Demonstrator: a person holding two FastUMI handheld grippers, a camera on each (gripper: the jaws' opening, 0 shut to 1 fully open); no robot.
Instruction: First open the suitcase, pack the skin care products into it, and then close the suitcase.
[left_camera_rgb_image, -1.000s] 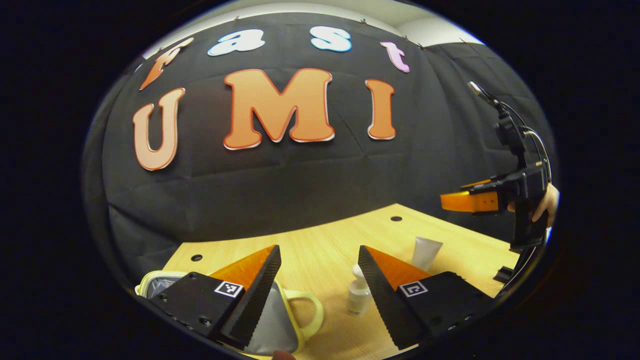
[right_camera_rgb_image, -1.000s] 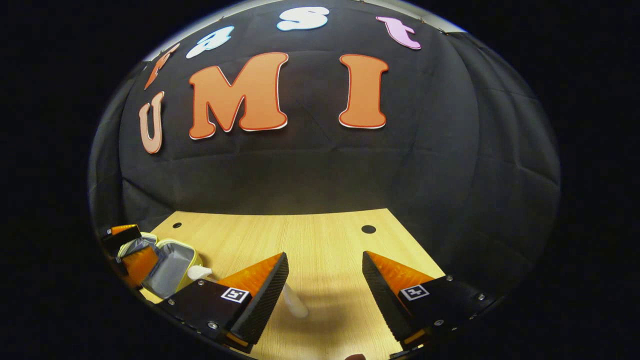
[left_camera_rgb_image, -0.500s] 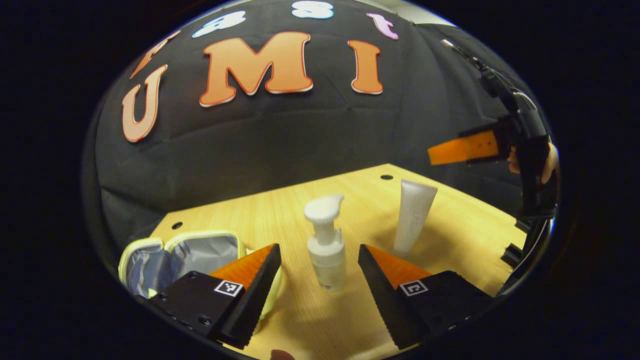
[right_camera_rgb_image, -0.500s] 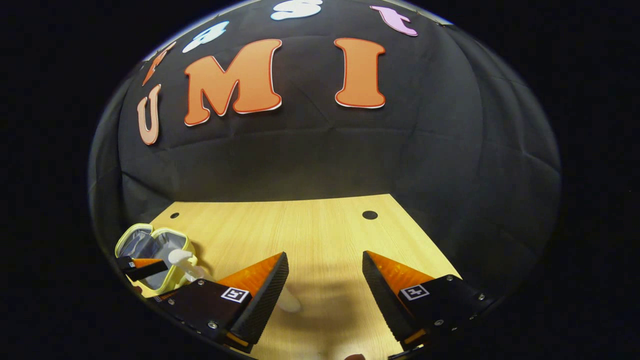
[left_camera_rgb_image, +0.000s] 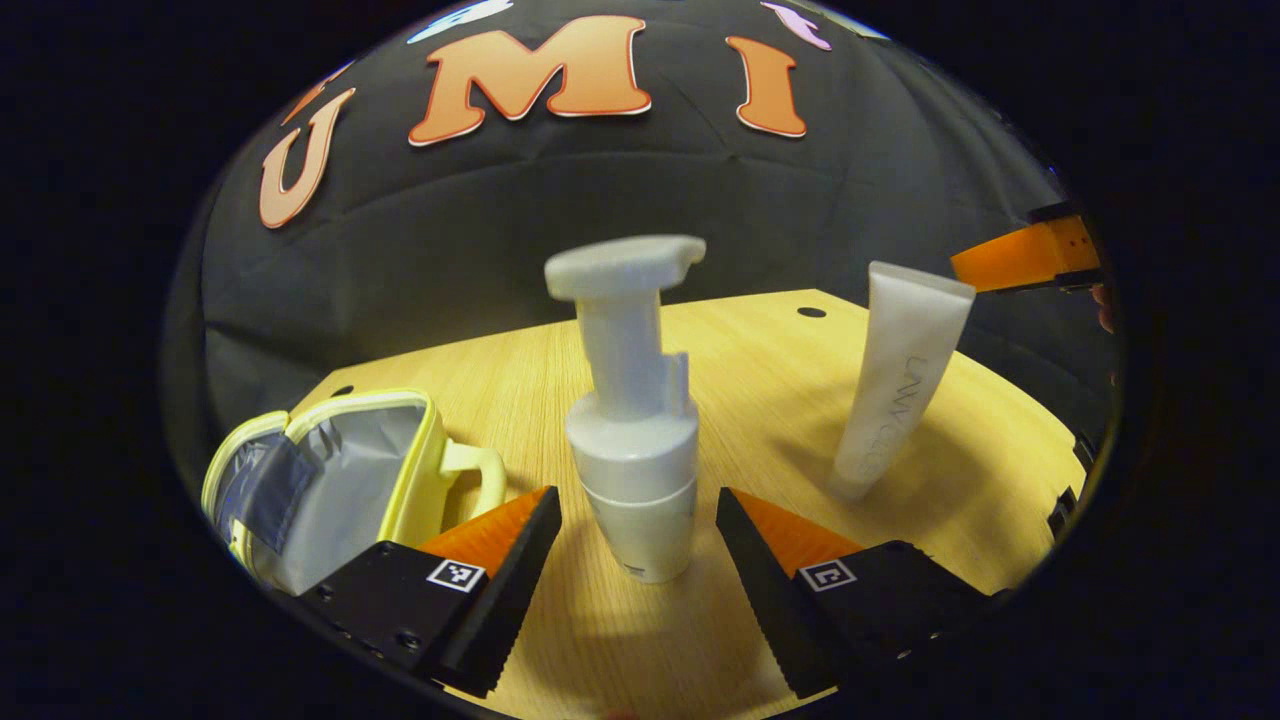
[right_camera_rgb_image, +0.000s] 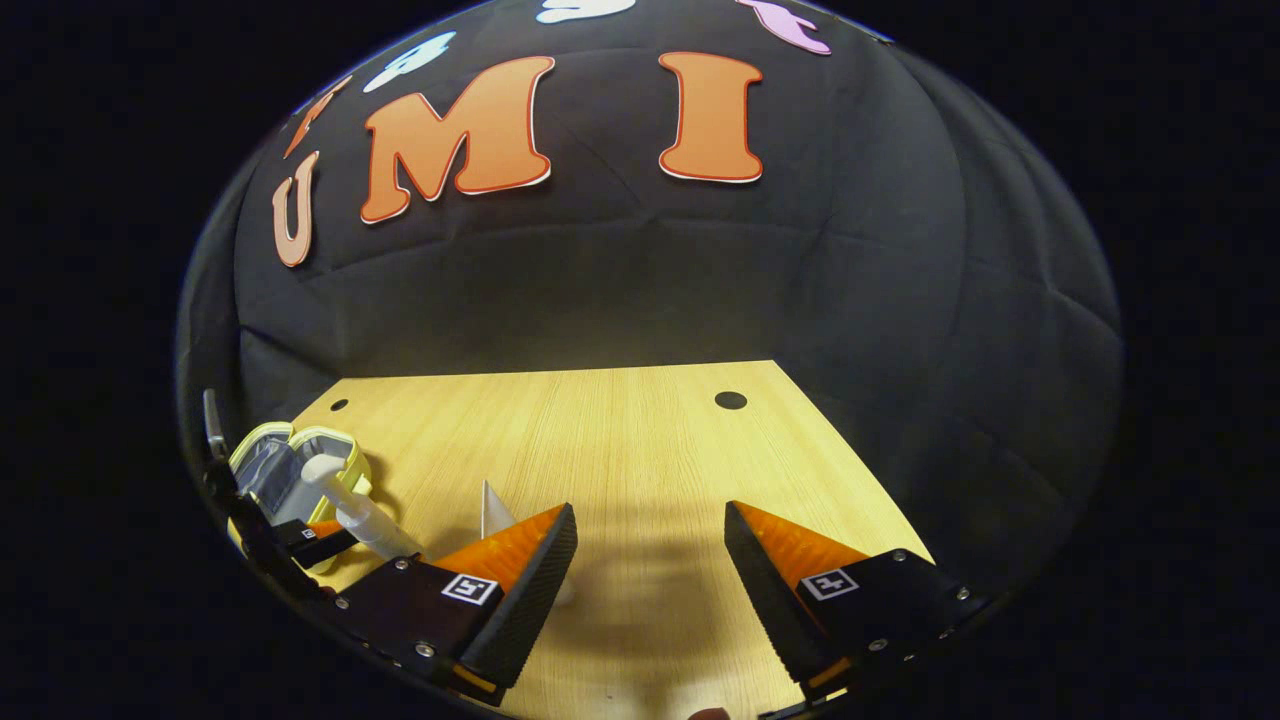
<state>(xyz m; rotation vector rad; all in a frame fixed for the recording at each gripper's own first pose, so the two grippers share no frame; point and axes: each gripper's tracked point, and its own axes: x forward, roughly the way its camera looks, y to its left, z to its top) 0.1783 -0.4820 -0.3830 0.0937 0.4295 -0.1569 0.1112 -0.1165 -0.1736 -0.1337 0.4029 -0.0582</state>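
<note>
Pump bottle (left_camera_rgb_image: 633, 470) between left hand-held gripper (left_camera_rgb_image: 637, 520) fingers

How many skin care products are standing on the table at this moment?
2: the pump bottle stands between the left gripper fingers, untouched; the tube stands to its right. None shows inside the open suitcase.

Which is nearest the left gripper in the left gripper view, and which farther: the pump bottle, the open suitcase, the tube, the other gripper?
From the left gripper, in its own view:
1. Pump bottle, upright between the open fingers.
2. Suitcase, open, just left of the left finger.
3. Tube, standing off to the right, farther back.
4. Right gripper, at the far right edge, beyond the tube.
</note>
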